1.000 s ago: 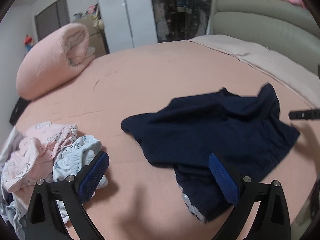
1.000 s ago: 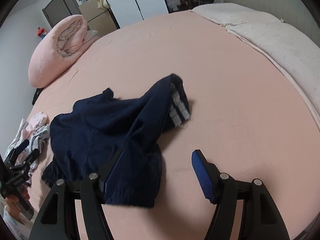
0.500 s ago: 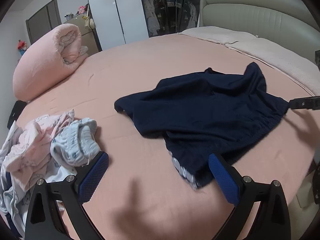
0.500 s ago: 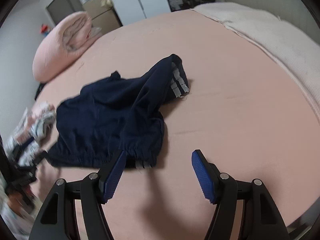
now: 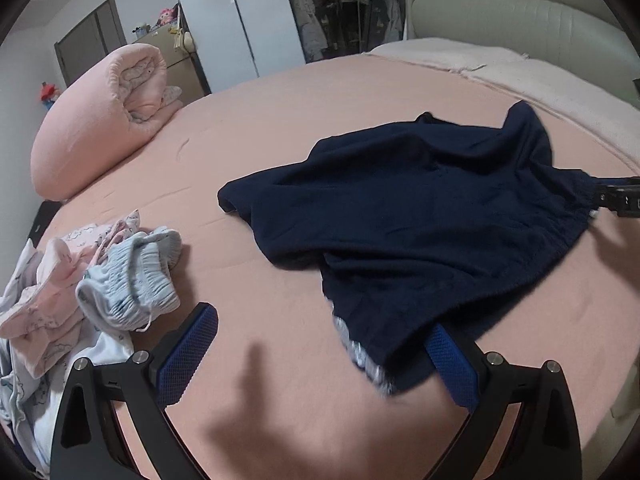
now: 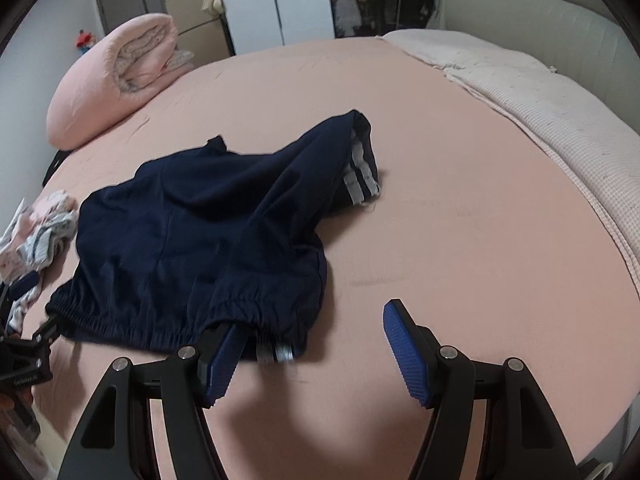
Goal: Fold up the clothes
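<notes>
Navy blue shorts [image 5: 420, 216] with grey-white side stripes lie crumpled on the pink bed [image 5: 304, 120]; they also show in the right wrist view [image 6: 208, 224]. My left gripper [image 5: 320, 352] is open, its right finger under the striped near hem. My right gripper [image 6: 312, 344] is open, its left finger at the elastic waistband. Each gripper shows at the edge of the other view, the right one [image 5: 618, 196] touching the waistband corner, the left one [image 6: 24, 320] at the opposite corner.
A heap of pink and light blue clothes [image 5: 92, 292] lies at the bed's left edge. A rolled pink duvet [image 5: 100, 136] sits at the far left. A beige blanket [image 6: 540, 112] and grey headboard [image 5: 512, 12] are on the right. Wardrobes stand behind.
The shorts have been drawn toward the near edge of the bed and spread wider. Both grippers have moved closer to the garment's edges, jaws still open.
</notes>
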Available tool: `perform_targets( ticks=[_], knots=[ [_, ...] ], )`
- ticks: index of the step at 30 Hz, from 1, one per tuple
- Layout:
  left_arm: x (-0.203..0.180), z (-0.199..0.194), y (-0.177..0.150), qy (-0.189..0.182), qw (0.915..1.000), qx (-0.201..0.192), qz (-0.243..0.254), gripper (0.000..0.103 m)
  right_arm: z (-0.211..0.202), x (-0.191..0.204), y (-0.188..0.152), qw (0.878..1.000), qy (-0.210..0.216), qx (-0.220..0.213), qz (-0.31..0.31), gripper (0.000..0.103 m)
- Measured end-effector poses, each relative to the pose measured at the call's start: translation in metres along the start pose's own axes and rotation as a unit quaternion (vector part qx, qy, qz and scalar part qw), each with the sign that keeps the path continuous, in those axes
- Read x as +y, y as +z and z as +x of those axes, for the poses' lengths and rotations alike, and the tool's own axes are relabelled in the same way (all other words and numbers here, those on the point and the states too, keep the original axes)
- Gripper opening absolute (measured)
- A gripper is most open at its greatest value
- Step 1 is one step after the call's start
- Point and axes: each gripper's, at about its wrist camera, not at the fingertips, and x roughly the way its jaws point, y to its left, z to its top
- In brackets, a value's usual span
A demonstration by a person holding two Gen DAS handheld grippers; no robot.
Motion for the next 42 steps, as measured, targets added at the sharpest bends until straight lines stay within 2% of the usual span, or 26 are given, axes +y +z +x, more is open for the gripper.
perform_targets(
  ticks=[3, 5, 9, 11, 13, 16, 19, 21, 23, 25, 29, 32, 34, 35, 37, 40, 42],
  knots=[
    [-0.010, 0.011, 0.005, 0.014, 0.9997, 0.018, 0.009, 0.101, 0.007, 0.011, 0.001, 0.999, -0.030, 0.002, -0.035, 0.068],
    [-0.018, 0.018, 0.005, 0.026, 0.9991, 0.030, 0.019, 0.102, 0.013, 0.024, -0.002, 0.994, -0.073, -0.004, -0.084, 0.068],
    [-0.036, 0.016, 0.000, 0.068, 0.9963, 0.010, 0.052, 0.102, 0.017, 0.052, -0.015, 0.971, -0.153, -0.038, -0.179, 0.068],
    [-0.042, 0.014, -0.001, 0.088, 0.9941, 0.004, 0.063, 0.103, 0.017, 0.060, -0.021, 0.963, -0.175, -0.051, -0.200, 0.068],
    [-0.045, 0.013, -0.001, 0.103, 0.9924, -0.001, 0.067, 0.103, 0.017, 0.062, -0.022, 0.962, -0.180, -0.052, -0.197, 0.068],
    [-0.043, 0.014, -0.001, 0.102, 0.9930, 0.001, 0.060, 0.103, 0.018, 0.053, -0.020, 0.974, -0.159, -0.039, -0.159, 0.068],
    [-0.040, 0.017, 0.000, 0.098, 0.9939, 0.008, 0.050, 0.103, 0.018, 0.050, -0.020, 0.978, -0.142, -0.032, -0.149, 0.066],
    [-0.040, 0.018, 0.000, 0.102, 0.9938, 0.011, 0.043, 0.103, 0.019, 0.053, -0.022, 0.977, -0.136, -0.031, -0.158, 0.058],
    [-0.040, 0.018, 0.000, 0.103, 0.9942, 0.016, 0.029, 0.103, 0.021, 0.060, -0.025, 0.978, -0.122, -0.029, -0.165, 0.038],
    [-0.038, 0.020, 0.001, 0.093, 0.9953, 0.024, 0.005, 0.102, 0.023, 0.068, -0.028, 0.977, -0.119, -0.027, -0.177, 0.023],
    [-0.030, 0.023, 0.001, 0.056, 0.9968, 0.040, -0.041, 0.097, 0.027, 0.087, -0.035, 0.966, -0.135, -0.026, -0.220, 0.010],
    [-0.036, 0.021, 0.000, 0.041, 0.9979, 0.037, -0.033, 0.080, 0.029, 0.095, -0.039, 0.961, -0.143, -0.024, -0.236, 0.009],
    [-0.047, 0.017, 0.000, 0.041, 0.9987, 0.030, -0.008, 0.057, 0.028, 0.092, -0.038, 0.965, -0.134, -0.022, -0.225, 0.009],
    [-0.055, 0.016, -0.001, 0.047, 0.9985, 0.025, 0.010, 0.051, 0.028, 0.090, -0.037, 0.967, -0.128, -0.021, -0.219, 0.009],
    [-0.072, 0.014, -0.004, 0.063, 0.9967, 0.017, 0.049, 0.034, 0.026, 0.086, -0.035, 0.971, -0.115, -0.019, -0.207, 0.009],
    [-0.087, 0.015, -0.006, 0.076, 0.9921, 0.009, 0.100, 0.019, 0.023, 0.079, -0.032, 0.977, -0.095, -0.016, -0.188, 0.009],
    [-0.090, 0.015, -0.006, 0.075, 0.9907, 0.005, 0.113, 0.016, 0.022, 0.074, -0.031, 0.981, -0.083, -0.015, -0.176, 0.009]
  ],
)
